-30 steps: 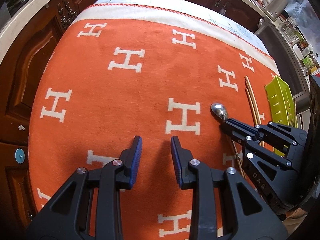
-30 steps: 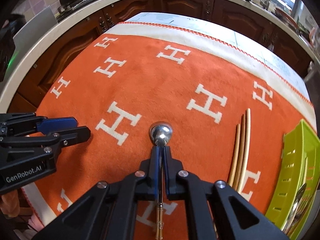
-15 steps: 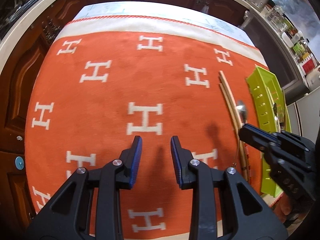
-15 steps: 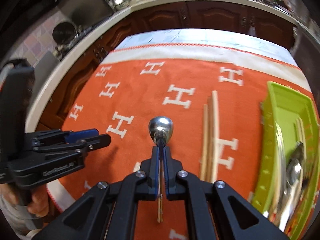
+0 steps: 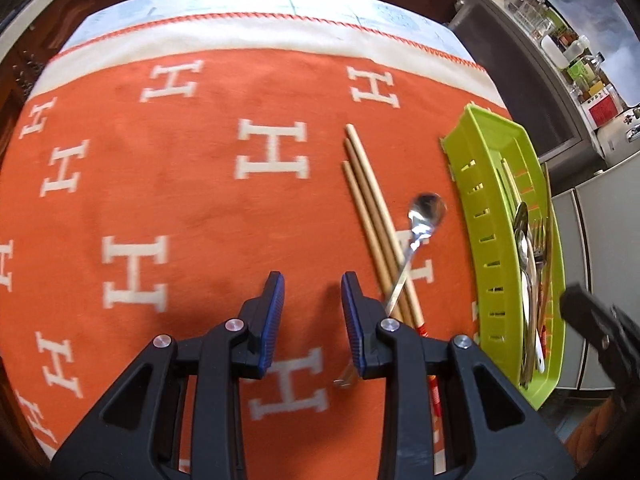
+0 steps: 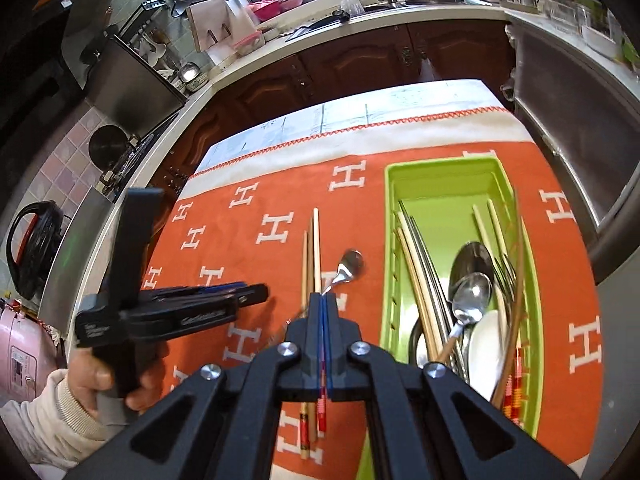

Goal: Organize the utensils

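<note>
A small steel spoon (image 5: 425, 216) lies on the orange blanket (image 5: 192, 208) that covers the surface, toward its right edge, its handle slanting across three wooden chopsticks (image 5: 370, 208) that rest side by side. From the right wrist view the spoon's bowl sits just past the closed tips, and whether the handle is actually pinched there cannot be told. The right gripper (image 6: 323, 300) has its fingers clenched flat together, blue pads meeting. The left gripper (image 5: 312, 300) hovers above the blanket with its fingers parted a little and nothing between them; a hand (image 6: 100, 380) in a pale sleeve holds its grip.

Just right of the spoon and chopsticks stands a lime-green slotted tray (image 6: 440, 172), lengthwise along the surface's right edge. It carries more chopsticks, a large spoon, a smaller spoon, a fork and a white piece whose shape is unclear; they overlap so much that a count is not possible. The chopsticks' red-banded ends are partly hidden under the right gripper's body, and the spoon's handle end disappears behind the left gripper's right finger.

Beyond the surface's far edge run dark wooden cabinets (image 6: 360, 60) under a cluttered worktop with a sink, bottles and pans. A black kettle (image 6: 34, 248) sits at far left, cut by the lens rim. The right gripper is blurred in the left wrist view.
</note>
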Demonstrator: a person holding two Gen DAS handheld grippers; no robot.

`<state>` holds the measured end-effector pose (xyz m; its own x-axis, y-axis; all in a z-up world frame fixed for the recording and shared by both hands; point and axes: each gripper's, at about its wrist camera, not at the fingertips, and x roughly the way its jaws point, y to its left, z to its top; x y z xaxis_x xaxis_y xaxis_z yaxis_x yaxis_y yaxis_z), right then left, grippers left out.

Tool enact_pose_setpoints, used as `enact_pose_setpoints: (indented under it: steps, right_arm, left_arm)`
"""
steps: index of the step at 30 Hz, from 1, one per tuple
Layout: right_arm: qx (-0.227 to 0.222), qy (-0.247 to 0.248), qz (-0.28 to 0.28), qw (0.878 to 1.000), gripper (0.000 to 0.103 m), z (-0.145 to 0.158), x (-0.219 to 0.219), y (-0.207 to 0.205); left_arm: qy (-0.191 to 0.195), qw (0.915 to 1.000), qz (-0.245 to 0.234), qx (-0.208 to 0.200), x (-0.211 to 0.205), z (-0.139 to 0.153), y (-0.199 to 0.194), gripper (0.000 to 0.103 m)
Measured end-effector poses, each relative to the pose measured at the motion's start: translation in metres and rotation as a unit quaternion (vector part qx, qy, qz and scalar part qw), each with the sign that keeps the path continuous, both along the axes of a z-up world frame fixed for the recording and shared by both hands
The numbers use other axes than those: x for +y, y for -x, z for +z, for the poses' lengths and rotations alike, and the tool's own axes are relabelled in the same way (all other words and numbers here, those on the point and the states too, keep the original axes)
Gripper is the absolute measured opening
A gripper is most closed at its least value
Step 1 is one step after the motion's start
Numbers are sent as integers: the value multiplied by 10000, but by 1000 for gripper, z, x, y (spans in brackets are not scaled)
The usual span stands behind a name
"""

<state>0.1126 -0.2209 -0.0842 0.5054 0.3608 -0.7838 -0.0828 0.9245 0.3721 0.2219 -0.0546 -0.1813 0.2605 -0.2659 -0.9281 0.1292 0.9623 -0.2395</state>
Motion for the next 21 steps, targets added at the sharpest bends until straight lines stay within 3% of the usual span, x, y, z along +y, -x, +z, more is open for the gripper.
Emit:
enact_pose_setpoints:
  steps: [8, 15, 21]
  right_arm:
    - [27, -216, -11, 9998, 0, -5, -10, 7]
    - [158, -351, -52, 9992, 0, -16, -14, 6]
    - [206, -431, -80, 9988, 0, -20, -16, 4]
  left_arm:
    - [-216, 9997, -2, -57, -20, -3, -6, 26]
    - [-2, 10000, -8, 85, -23, 2, 0, 26]
    - [-46, 9995, -266, 186, -29, 1, 7, 26]
